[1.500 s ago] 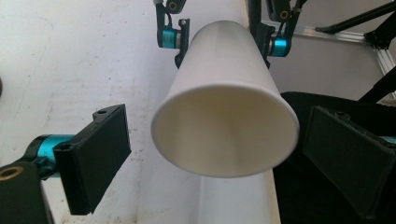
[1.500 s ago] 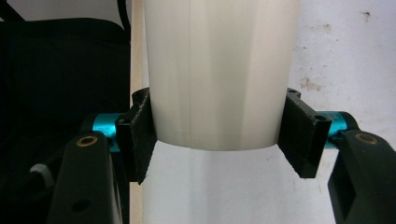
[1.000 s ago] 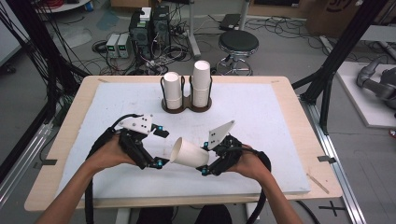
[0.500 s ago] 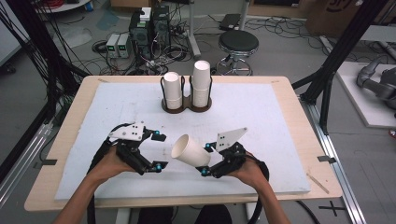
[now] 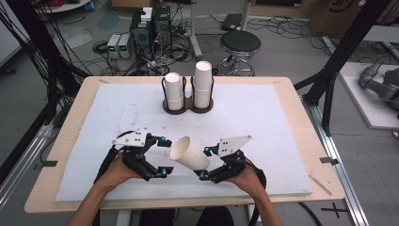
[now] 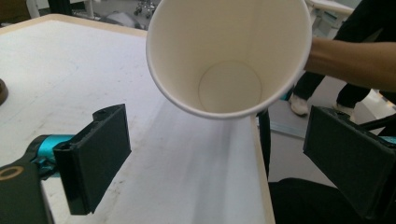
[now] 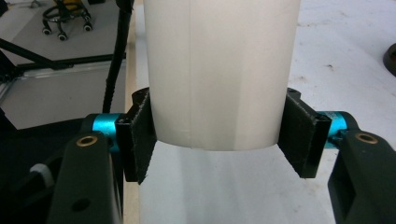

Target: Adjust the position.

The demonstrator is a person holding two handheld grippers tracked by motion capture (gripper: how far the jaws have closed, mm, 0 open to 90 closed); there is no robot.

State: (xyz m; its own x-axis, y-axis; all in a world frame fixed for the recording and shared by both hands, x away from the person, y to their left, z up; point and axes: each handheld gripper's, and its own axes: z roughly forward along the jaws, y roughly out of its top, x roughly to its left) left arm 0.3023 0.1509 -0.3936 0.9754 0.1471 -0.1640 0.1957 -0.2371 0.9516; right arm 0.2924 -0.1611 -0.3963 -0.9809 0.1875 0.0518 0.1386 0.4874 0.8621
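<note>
Now right tongs (image 5: 202, 164) gripping paper cup (image 5: 189, 153), mouth facing 9 o'clock; left tongs (image 5: 163, 156) gaping wide, likely taking it next.

White foam mat (image 5: 263, 136) over a wooden table (image 5: 301, 117), dark two-ring cup holder (image 5: 187, 106) at its far middle holding two stacks of paper cups (image 5: 202, 84), black stool (image 5: 240, 43) and computer towers (image 5: 153, 26) behind, cables across the floor (image 5: 291, 35).

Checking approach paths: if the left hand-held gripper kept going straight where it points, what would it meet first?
Probably the paper cup: its open mouth faces the open left hand-held gripper, above and between the jaws, though depth is unclear.
</note>
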